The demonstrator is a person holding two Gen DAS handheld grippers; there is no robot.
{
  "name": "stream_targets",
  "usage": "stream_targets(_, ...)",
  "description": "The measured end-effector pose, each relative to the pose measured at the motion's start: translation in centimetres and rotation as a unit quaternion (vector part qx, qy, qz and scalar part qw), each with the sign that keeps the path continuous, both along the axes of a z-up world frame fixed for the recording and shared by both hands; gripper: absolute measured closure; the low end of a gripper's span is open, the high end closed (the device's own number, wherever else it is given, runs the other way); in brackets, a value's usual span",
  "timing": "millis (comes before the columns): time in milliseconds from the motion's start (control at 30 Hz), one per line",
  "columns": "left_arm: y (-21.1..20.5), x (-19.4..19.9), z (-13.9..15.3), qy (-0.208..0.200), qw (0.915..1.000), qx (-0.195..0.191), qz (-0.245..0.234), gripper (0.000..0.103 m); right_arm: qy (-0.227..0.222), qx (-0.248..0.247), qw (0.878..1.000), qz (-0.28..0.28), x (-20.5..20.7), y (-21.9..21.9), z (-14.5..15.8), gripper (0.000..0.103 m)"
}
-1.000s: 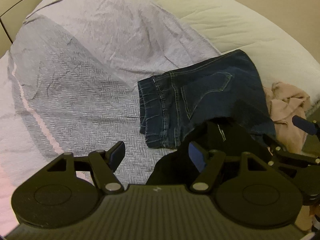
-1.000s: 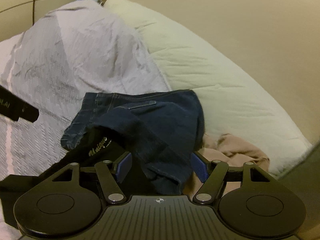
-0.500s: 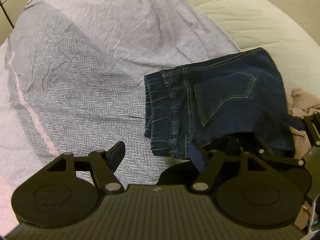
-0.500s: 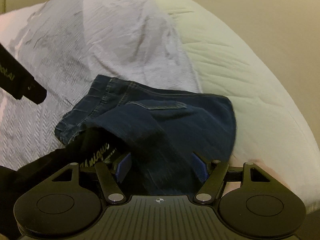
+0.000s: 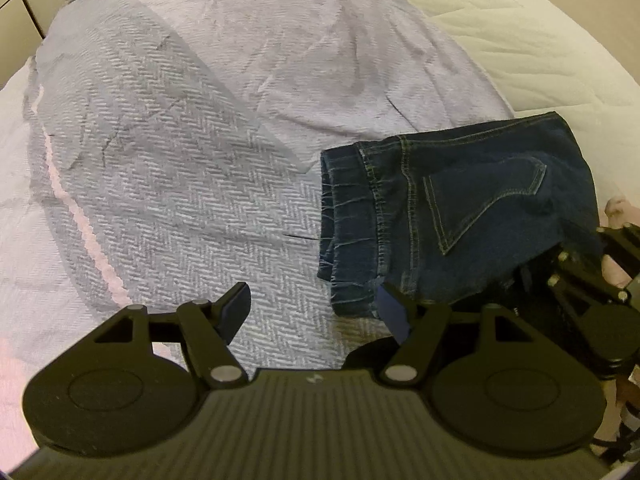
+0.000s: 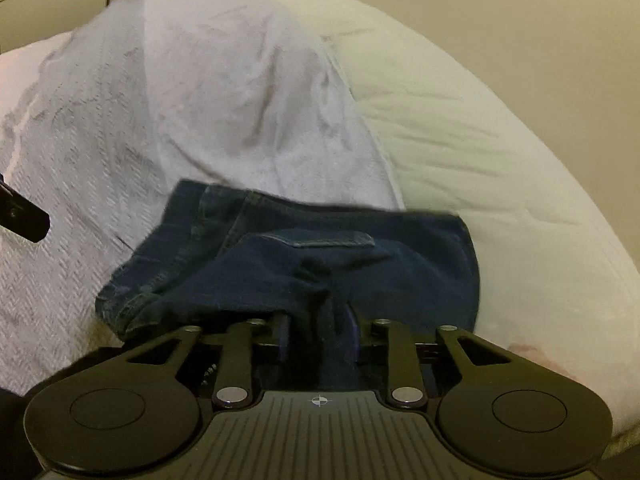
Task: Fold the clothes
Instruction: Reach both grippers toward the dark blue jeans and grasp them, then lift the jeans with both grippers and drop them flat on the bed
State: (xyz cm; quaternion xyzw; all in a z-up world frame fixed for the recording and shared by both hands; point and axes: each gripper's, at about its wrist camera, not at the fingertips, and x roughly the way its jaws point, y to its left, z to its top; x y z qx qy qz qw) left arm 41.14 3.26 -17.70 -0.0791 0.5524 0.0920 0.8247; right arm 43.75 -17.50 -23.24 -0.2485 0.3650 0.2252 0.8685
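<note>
Currently the jeans (image 5: 460,216) lie as a compact folded bundle on the herringbone blanket (image 5: 168,184), their far edge just reaching the cream quilt (image 5: 540,52). Waistband end points left of the back pocket; the pocket faces up.

Your right claw (image 6: 318,338) is clenched on the near edge of the jeans: denim is bunched between the two pads and drapes over them. Judgement: that pinch on the near edge lets you lift or drag the bundle without the layers sliding apart.

Your left claw (image 5: 316,312) is released, fingers spread wide, nothing between them. It hovers just off the jeans' near-left corner, right pad next to the hem. Likely kept there to pin or catch that corner.

A black garment (image 5: 370,354) shows just below the jeans' near edge, mostly hidden by the left claw; some pink fabric (image 5: 618,210) sits just right of the jeans.

Whether this grip is mid-fold or carrying off a finished bundle cannot be settled.
</note>
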Motion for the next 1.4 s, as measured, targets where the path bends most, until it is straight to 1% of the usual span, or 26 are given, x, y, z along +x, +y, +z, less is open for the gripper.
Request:
stream_targets(33, 0.3, -0.2, 0.2, -0.002, 1.0, 0.001, 0.003, 0.036, 0.004, 0.019, 1.0, -0.003, 0.1, -0.2, 0.6, 0.097)
stream_targets(67, 0.5, -0.5, 0.5, -0.004, 1.0, 0.002, 0.005, 0.036, 0.007, 0.039, 0.999, -0.006, 0.3, -0.4, 1.2, 0.098)
stream_targets(167, 1.5, -1.3, 1.7, -0.016, 0.9997, 0.002, 0.017, 0.037, -0.009, 0.095, 0.995, -0.022, 1.0, -1.2, 4.7, 0.099)
stream_targets(300, 3.0, -3.0, 4.2, -0.047, 0.9978, -0.002, 0.046, 0.037, -0.009, 0.189, 0.981, -0.052, 2.1, -1.5, 10.1, 0.101)
stream_targets(400, 4.6, -5.1, 6.5, -0.074, 0.9946, -0.001, 0.072, 0.037, 0.002, 0.248, 0.967, -0.066, 2.3, -0.9, 13.9, 0.101)
stream_targets(500, 6.8, -8.4, 8.8, -0.103, 0.9891, 0.008, 0.106, 0.037, -0.002, 0.306, 0.95, -0.061, 1.4, 0.1, 17.6, 0.101)
stream_targets(600, 9.1, -12.6, 10.8, -0.129, 0.9809, 0.011, 0.146, 0.037, -0.02, 0.361, 0.931, -0.046, -0.3, 1.3, 21.7, 0.101)
stream_targets(667, 10.7, -15.7, 11.9, -0.144, 0.9747, 0.013, 0.17, 0.037, -0.047, 0.385, 0.921, -0.022, -1.9, 2.5, 24.8, 0.101)
stream_targets(700, 11.5, -17.5, 12.4, -0.15, 0.9715, 0.015, 0.183, 0.037, -0.061, 0.401, 0.914, -0.003, -2.9, 3.4, 26.7, 0.101)
stream_targets(733, 12.3, -19.3, 12.8, -0.156, 0.968, 0.017, 0.196, 0.037, -0.072, 0.409, 0.91, 0.009, -4.0, 4.3, 28.5, 0.101)
stream_targets(833, 14.8, -24.8, 14.1, -0.172, 0.9564, 0.022, 0.235, 0.037, -0.094, 0.44, 0.891, 0.054, -8.0, 7.4, 33.3, 0.101)
stream_targets(900, 16.4, -28.5, 15.0, -0.183, 0.9477, 0.026, 0.26, 0.037, -0.112, 0.457, 0.877, 0.097, -11.6, 9.7, 36.0, 0.101)
stream_targets(1000, 18.9, -33.9, 16.4, -0.199, 0.933, 0.031, 0.298, 0.037, -0.123, 0.476, 0.857, 0.155, -17.0, 13.0, 39.3, 0.101)
stream_targets(1067, 20.0, -38.0, 17.2, -0.206, 0.9217, 0.04, 0.326, 0.037, -0.12, 0.485, 0.846, 0.184, -20.6, 15.3, 40.6, 0.101)
stream_targets(1133, 20.8, -42.5, 18.0, -0.21, 0.9088, 0.052, 0.356, 0.037, -0.116, 0.494, 0.836, 0.21, -24.3, 17.6, 41.6, 0.101)
stream_targets(1233, 22.0, -49.2, 19.2, -0.216, 0.8875, 0.071, 0.401, 0.037, -0.08, 0.514, 0.822, 0.23, -29.2, 20.9, 42.6, 0.101)
stream_targets(1333, 23.2, -55.8, 20.4, -0.222, 0.8637, 0.09, 0.444, 0.037, -0.045, 0.527, 0.81, 0.252, -33.7, 24.3, 44.6, 0.101)
stream_targets(1400, 24.0, -60.3, 21.2, -0.225, 0.8465, 0.102, 0.472, 0.037, -0.03, 0.543, 0.795, 0.267, -36.6, 25.9, 46.1, 0.101)
